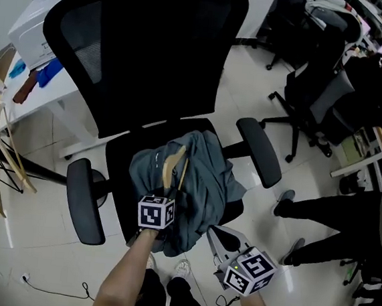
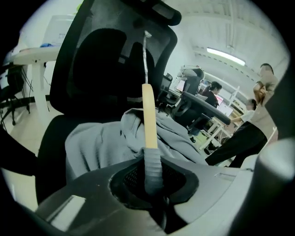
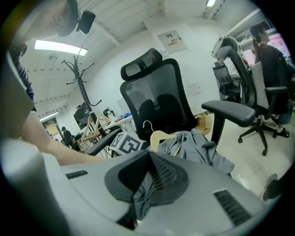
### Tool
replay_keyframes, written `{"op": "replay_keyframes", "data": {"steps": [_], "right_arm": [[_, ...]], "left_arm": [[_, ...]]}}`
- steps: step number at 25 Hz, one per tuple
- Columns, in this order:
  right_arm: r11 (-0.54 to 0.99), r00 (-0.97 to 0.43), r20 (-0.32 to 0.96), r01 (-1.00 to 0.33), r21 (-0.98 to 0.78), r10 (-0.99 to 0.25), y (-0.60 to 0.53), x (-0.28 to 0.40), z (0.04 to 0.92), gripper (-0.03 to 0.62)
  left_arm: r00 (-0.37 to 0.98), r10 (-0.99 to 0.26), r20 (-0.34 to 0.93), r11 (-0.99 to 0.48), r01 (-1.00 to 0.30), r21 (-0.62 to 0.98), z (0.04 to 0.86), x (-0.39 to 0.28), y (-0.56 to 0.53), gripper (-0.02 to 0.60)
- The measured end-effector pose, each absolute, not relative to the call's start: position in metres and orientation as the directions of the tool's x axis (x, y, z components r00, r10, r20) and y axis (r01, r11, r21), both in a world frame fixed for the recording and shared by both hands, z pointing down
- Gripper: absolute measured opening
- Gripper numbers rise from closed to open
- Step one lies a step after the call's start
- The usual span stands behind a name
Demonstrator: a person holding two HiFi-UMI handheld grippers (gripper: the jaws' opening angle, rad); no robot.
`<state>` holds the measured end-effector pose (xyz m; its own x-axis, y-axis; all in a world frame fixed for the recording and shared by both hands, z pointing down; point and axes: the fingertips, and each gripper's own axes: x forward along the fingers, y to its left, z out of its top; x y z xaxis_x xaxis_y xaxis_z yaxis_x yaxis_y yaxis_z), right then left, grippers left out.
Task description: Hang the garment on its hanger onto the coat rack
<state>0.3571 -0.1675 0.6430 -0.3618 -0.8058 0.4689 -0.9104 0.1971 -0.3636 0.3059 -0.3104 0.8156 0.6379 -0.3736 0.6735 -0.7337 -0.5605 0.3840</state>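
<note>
A grey garment (image 1: 202,177) lies bunched on the seat of a black office chair (image 1: 154,51), with a wooden hanger (image 1: 172,162) on top of it. My left gripper (image 1: 165,193) sits at the garment's near edge. In the left gripper view the left gripper (image 2: 152,177) is shut on the grey-wrapped end of the hanger (image 2: 148,115), whose metal hook points up. My right gripper (image 1: 215,237) is at the garment's right front corner. Seen from the right gripper view, the right gripper (image 3: 150,184) is shut on a fold of the grey garment (image 3: 198,145), and the hanger (image 3: 159,136) lies beyond.
A dark coat rack (image 3: 83,83) stands behind and left of the chair in the right gripper view. A white desk (image 1: 35,93) is at the left, more office chairs (image 1: 317,94) at the back right, and a person's legs (image 1: 333,216) at the right.
</note>
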Motion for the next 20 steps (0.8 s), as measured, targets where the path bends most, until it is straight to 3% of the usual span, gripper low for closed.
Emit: {"op": "replay_keyframes", "data": {"steps": [9,20], "right_arm": [[0.25,-0.374,0.376,-0.907,-0.338,-0.848,-0.155,0.356,0.584,0.012],[0.315,-0.377,0.236,-0.912,-0.261,-0.896,-0.134,0.351,0.488,0.012]], "left_arm": [[0.609,-0.487,0.626,-0.674,-0.718,0.173,0.701,0.276,-0.297,0.043],[0.682,-0.549,0.483,-0.777,-0.629,0.006,0.511,0.245,-0.243,0.043]]}}
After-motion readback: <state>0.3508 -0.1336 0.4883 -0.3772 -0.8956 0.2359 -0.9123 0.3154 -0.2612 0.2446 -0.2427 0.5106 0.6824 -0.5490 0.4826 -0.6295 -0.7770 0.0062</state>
